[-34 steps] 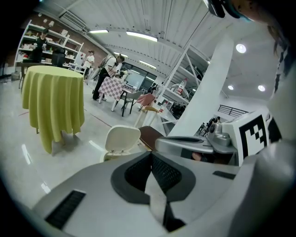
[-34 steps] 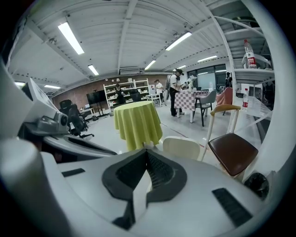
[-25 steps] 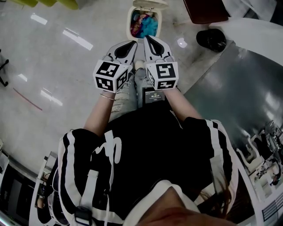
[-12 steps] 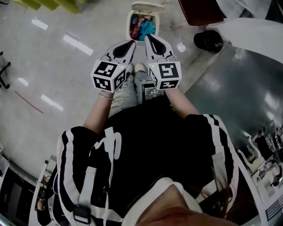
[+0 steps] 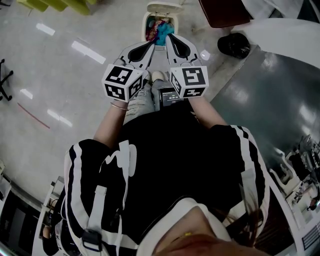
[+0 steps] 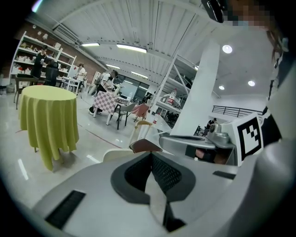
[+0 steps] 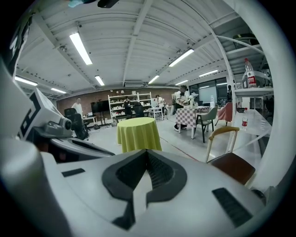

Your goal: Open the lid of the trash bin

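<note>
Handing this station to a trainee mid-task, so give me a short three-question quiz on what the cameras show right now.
1. True or false: the trash bin stands open, its lid tipped back.
2. The left gripper's jaws are: A) apart; B) together, nothing between them; C) clamped on the lid.
3. What colour is the tablecloth ahead of the right gripper?
Key: 1 true; 2 B; 3 yellow-green.
</note>
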Motion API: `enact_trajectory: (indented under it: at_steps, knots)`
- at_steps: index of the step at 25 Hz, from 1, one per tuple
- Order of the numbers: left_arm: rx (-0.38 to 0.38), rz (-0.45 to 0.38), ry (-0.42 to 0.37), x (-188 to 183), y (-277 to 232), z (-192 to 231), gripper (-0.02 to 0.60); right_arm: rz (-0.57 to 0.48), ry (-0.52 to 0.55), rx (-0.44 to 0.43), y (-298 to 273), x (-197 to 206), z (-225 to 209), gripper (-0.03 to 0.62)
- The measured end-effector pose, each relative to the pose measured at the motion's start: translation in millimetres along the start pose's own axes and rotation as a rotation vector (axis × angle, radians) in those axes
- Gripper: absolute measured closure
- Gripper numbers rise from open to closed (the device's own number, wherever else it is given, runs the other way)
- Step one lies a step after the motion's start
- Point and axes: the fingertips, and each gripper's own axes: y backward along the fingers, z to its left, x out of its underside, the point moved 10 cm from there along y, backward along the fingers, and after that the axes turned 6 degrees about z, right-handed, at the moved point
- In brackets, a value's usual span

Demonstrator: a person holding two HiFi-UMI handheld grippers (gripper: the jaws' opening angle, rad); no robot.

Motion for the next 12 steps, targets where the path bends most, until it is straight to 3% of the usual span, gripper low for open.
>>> enact_trajectory:
  at_steps: [12]
  knots:
    - [-0.007, -0.059, -0.039, -26, 11, -7, 0.574, -0.070, 0.013, -0.009, 16, -22, -1, 0.585]
